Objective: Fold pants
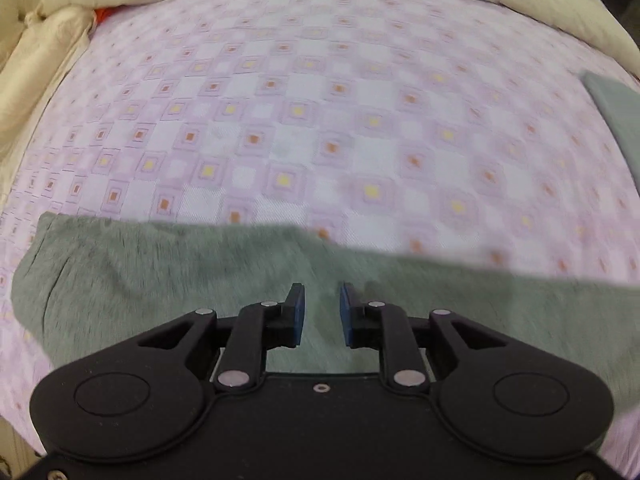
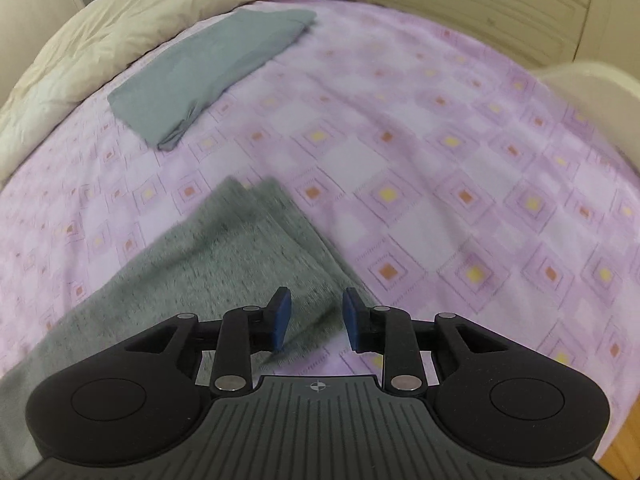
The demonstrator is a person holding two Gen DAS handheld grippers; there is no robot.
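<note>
Left wrist view. Left gripper (image 1: 322, 312), black frame with blue pads: fingers spread, nothing between them, poised over the cloth; whether they touch it I cannot tell. Beneath and ahead of it: pants (image 1: 160, 272), grey-green, fuzzy or fleecy surface, laid as a long band across the near part of the bed (image 1: 320, 100), one rounded end to the left. Bedsheet: lilac check with small yellow and orange squares. Cream duvet (image 1: 52, 32) bunched along the far and left edges. Corner of a folded grey garment (image 1: 612, 112) at the right margin, well apart from the pants.

Right wrist view. Right gripper (image 2: 316, 318): fingers likewise spread and empty, sitting over the near right edge of the pants (image 2: 224, 264). At this end the cloth shows several stacked layers, their edges stepped at the far corner. Folded grey garment (image 2: 208, 72) lies flat near the duvet (image 2: 100, 40), far left.

Handling, as a judgement: soft, limp, light, somewhat thick; not fragile. Nap should give the pads good purchase, so slipping seems unlikely. Layers may separate if only the top ply is caught. Best hold: pinch through all layers at an edge or corner, one gripper at each side of the same end, and carry them over together.
</note>
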